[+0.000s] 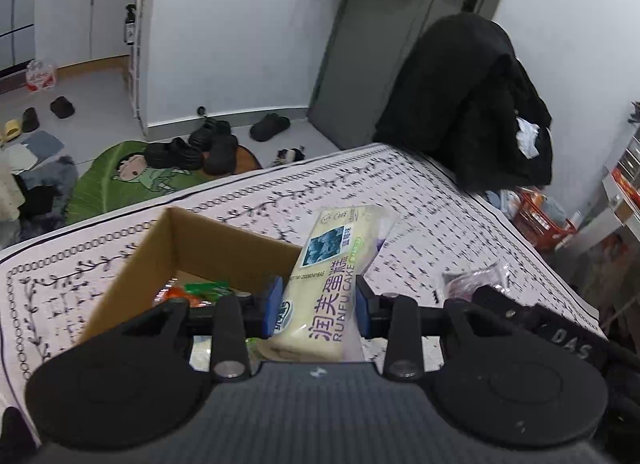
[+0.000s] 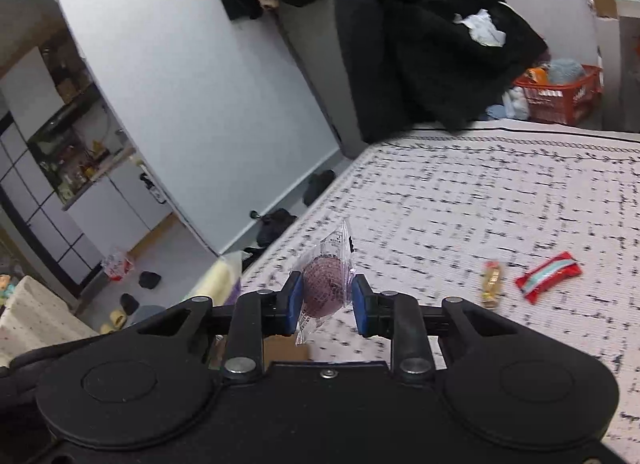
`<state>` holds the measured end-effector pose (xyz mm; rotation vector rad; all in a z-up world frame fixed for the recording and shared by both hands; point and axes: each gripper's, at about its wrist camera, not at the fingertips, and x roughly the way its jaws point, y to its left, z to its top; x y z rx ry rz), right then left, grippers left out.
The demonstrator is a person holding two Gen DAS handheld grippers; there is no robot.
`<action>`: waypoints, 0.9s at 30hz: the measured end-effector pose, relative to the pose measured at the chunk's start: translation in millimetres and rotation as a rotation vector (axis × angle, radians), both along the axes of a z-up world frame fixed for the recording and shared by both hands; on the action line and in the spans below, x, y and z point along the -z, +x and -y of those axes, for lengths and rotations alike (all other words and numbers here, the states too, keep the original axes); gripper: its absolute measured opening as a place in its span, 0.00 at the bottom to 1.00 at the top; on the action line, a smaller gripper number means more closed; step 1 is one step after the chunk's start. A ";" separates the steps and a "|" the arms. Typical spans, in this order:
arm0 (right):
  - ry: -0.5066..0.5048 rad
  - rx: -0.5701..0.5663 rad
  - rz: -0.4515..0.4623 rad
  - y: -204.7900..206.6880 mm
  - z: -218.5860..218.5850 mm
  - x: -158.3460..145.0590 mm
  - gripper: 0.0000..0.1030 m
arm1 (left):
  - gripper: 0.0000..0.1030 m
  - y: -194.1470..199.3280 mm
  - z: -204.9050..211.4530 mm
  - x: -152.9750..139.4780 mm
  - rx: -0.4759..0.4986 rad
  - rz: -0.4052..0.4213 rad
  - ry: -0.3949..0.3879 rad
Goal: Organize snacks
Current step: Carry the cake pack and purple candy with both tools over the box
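Step in hand: both hands carry a snack toward the cardboard box (image 1: 208, 248); judging by the snacks already inside it, this is the loading stage, well under way but not finished.
Left gripper (image 1: 319, 306): its blue fingers (image 1: 275, 306) are closed on the cake packet (image 1: 324, 288), a long pale wrapper gripped across its middle, standing up and tilted, at the near right corner of the box.
Right gripper (image 2: 327, 306): its fingers (image 2: 295, 304) are narrow around a small clear packet (image 2: 325, 288) with a dark reddish round sweet inside; the packet stands on edge between them.
Box: open-topped, sitting on the patterned bed (image 1: 460, 232); an orange and green snack (image 1: 196, 292) lies on its floor.
Left to gather: a red wrapper (image 2: 549, 276) and a small yellow-brown sweet (image 2: 492, 282) lie on the bed, near each other and well apart from the box.
Next move, left: the cake packet probably needs to shift over the opening and tip flat before the fingers part, since it is long and soft and could catch on the wall.
Next move, right: the clear packet likely follows into the box; the right view shows only a sliver of cardboard below the gripper, so the hand would need to come leftward first.
Risk: the thin film may cling to a finger on release.
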<state>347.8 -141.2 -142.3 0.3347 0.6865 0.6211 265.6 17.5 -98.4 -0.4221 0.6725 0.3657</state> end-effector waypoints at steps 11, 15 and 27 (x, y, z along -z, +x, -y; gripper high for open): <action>-0.007 -0.079 0.013 -14.9 -41.1 -0.2 0.25 | 0.35 -17.4 -38.7 0.9 -0.074 -0.006 -0.018; -0.019 -0.098 0.028 -20.6 -51.9 0.1 0.25 | 0.35 -20.2 -50.5 6.1 -0.098 -0.020 -0.031; -0.052 -0.146 0.012 -27.8 -84.8 9.7 0.22 | 0.35 -26.7 -85.8 29.1 -0.149 -0.071 -0.093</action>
